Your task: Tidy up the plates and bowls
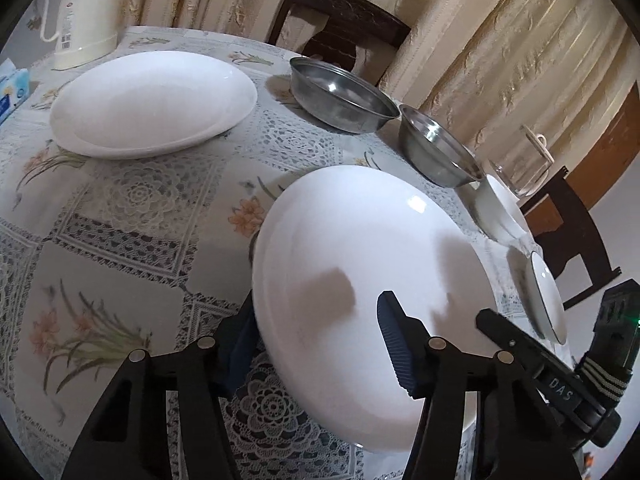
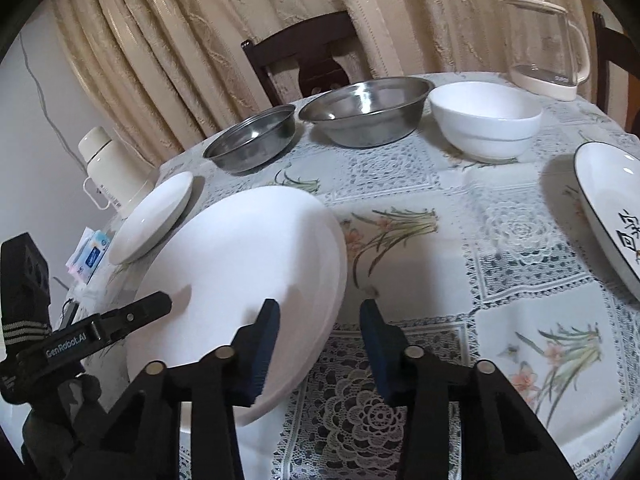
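Note:
A large white plate (image 1: 360,248) (image 2: 248,264) is tilted above the table near its front edge. My left gripper (image 1: 316,344) straddles its near rim with one finger under and one on top; the grip is not clear. My right gripper (image 2: 320,344) is open around the plate's right rim, apart from it. Two stacked white plates (image 1: 152,100) lie at the far left. Two steel bowls (image 1: 340,96) (image 1: 436,152) stand at the back, also in the right wrist view (image 2: 252,140) (image 2: 368,112). A white bowl (image 2: 486,120) sits beside them.
A black-rimmed plate with characters (image 2: 612,208) lies at the right. A cream kettle (image 1: 80,12) and a glass kettle (image 2: 548,44) stand at the table's far edges. A tissue pack (image 1: 14,88) lies at the left. Dark chairs (image 2: 304,56) and curtains are behind.

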### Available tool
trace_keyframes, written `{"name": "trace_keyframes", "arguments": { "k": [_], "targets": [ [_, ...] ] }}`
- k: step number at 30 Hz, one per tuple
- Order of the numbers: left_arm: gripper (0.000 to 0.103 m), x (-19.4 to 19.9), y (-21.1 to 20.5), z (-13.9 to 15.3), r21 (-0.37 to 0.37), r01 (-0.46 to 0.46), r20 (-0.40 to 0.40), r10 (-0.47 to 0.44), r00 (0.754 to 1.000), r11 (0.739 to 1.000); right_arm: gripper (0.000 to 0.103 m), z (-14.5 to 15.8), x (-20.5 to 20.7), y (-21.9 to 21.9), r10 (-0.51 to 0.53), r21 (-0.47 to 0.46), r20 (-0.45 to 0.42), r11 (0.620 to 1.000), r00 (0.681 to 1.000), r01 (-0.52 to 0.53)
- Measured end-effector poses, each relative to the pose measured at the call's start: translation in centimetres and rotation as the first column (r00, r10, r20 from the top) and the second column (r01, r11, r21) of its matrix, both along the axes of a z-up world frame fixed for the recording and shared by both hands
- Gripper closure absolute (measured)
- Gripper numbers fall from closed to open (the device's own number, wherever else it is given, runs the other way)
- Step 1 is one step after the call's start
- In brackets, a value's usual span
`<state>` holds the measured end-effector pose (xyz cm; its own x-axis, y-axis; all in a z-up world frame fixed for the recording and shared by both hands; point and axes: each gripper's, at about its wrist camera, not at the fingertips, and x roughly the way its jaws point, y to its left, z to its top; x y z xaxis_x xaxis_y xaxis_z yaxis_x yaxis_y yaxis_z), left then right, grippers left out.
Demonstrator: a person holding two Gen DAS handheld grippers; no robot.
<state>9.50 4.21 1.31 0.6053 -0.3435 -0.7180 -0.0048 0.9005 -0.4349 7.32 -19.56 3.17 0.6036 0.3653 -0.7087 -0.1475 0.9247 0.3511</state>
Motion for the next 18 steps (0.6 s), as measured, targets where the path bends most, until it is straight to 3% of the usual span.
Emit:
{"name": "trace_keyframes", "arguments": {
  "k": [8, 18],
  "targets": [
    [0.045, 0.42, 0.80, -0.27, -0.068, 0.008, 0.018, -0.007, 1.000, 0.998, 0.071, -0.66, 0.61, 0.68, 0.046, 0.012, -0.040, 0.999, 0.998, -0.045],
    [0.046, 0.30, 0.91, -0.36, -0.083, 0.016, 0.050, -0.012, 0.999, 0.996, 0.071, -0.68, 0.76, 1.13, 0.065, -0.014, -0.036, 0.998, 0.997, -0.065]
  ]
}}
